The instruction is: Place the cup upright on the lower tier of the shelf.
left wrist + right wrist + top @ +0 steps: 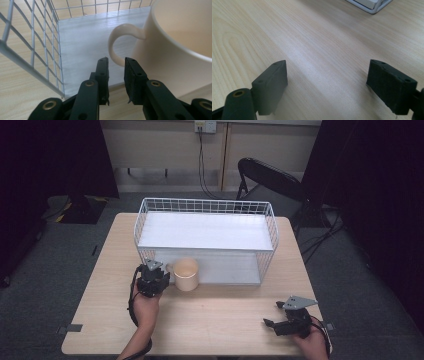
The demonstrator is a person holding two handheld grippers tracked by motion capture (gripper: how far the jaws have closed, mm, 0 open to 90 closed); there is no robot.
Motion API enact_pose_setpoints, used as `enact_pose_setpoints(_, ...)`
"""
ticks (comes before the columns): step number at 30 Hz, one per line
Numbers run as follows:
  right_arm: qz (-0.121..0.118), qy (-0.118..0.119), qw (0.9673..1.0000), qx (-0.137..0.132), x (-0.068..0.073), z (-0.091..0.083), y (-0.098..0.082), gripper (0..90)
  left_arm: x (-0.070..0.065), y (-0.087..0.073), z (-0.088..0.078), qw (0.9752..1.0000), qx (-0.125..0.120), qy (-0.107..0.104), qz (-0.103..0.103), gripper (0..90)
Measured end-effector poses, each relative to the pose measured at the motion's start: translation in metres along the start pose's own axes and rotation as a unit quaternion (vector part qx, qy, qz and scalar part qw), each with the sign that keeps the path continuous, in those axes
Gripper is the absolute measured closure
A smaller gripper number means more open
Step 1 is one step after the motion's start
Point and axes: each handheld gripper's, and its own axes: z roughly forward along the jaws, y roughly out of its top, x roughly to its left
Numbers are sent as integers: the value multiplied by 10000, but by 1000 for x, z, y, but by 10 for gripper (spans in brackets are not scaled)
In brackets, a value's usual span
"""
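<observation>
High view, left to right: the left tongs (159, 270) sit at the near left corner of a white wire basket (270, 220) on the pale wood worktop (215, 320), their tips beside a cream mug (186, 274) that stands just in front of the basket's open near side. The mug looks rigid, glazed and likely slick, breakable if knocked, with some weight to it; its curved handle (119, 40) seems the surest hold. Seen from the left gripper view, the jaws stand narrowly apart just short of the handle's lower loop, with a gap between them and nothing pinched. At the near right, the right tongs (278, 313) rest over bare wood, jaws spread wide and holding nothing.
</observation>
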Motion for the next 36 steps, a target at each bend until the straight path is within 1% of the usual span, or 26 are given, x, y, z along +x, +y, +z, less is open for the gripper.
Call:
enact_pose_setpoints(5, 0, -1, 10000, 0, 0, 0, 0, 161, 1, -2, -5, 10000, 13, -36, 51, 736)
enact_pose_setpoints(7, -1, -1, 10000, -1, 0, 0, 0, 161, 0, -3, -7, 10000, 0, -70, 50, 736)
enact_pose_setpoints(8, -1, -1, 10000, -1, 0, 0, 0, 161, 0, -4, -9, 9999, 3, -123, 36, 736)
enact_pose_setpoints(9, -2, -1, 10000, -1, 0, 0, 0, 161, -1, -6, -13, 9998, -7, -184, 47, 736)
enact_pose_setpoints(13, -1, -1, 10000, -1, 0, 0, 0, 162, -4, -8, -18, 9996, -34, -245, 105, 734)
enact_pose_setpoints(14, 0, -2, 10000, 0, 0, 0, 0, 161, -7, -10, -20, 9994, -47, -312, 133, 732)
enact_pose_setpoints(15, 0, -2, 10000, 0, 0, 0, 0, 161, -7, -10, -20, 9994, -47, -312, 133, 732)
enact_pose_setpoints(16, -1, -2, 10000, 0, 0, 0, 0, 162, -12, -11, -22, 9992, -58, -330, 235, 732)
enact_pose_setpoints(17, -1, -2, 10000, 0, 0, 0, 0, 162, -12, -11, -22, 9992, -58, -330, 235, 732)
enact_pose_setpoints(18, 0, -1, 10000, 0, 0, 0, 0, 161, -15, -12, -23, 9988, -25, -404, 291, 730)
enact_pose_setpoints(20, -1, -2, 10000, 0, 0, 0, 0, 161, -19, -14, -23, 9984, 9, -428, 369, 730)
enact_pose_setpoints(21, 2, -2, 10000, 0, 0, 0, 0, 161, -21, -15, -22, 9982, 25, -465, 365, 728)
enact_pose_setpoints(22, 3, -4, 10000, 0, 0, 0, 0, 161, -22, -16, -22, 9980, 34, -491, 404, 724)
enact_pose_setpoints(24, 4, -5, 10000, 0, 0, 0, 0, 161, -25, -17, -21, 9979, 39, -492, 423, 721)
enact_pose_setpoints(25, 5, -5, 10000, -1, 0, 0, 0, 161, -29, -17, -20, 9976, 48, -517, 459, 720)
enact_pose_setpoints(27, 9, -4, 10000, 4, 0, 0, 0, 161, -32, -17, -18, 9973, 79, -501, 527, 709)
enact_pose_setpoints(30, 6, -8, 10000, -1, 0, 0, 0, 161, -34, -17, -16, 9973, 94, -494, 532, 704)
enact_pose_setpoints(32, 5, -9, 10000, -1, 0, 0, 0, 161, -35, -17, -14, 9975, 80, -494, 493, 704)
enact_pose_setpoints(36, 10, -6, 10000, 2, 0, 0, 0, 161, -35, -17, -13, 9975, 92, -500, 500, 687)
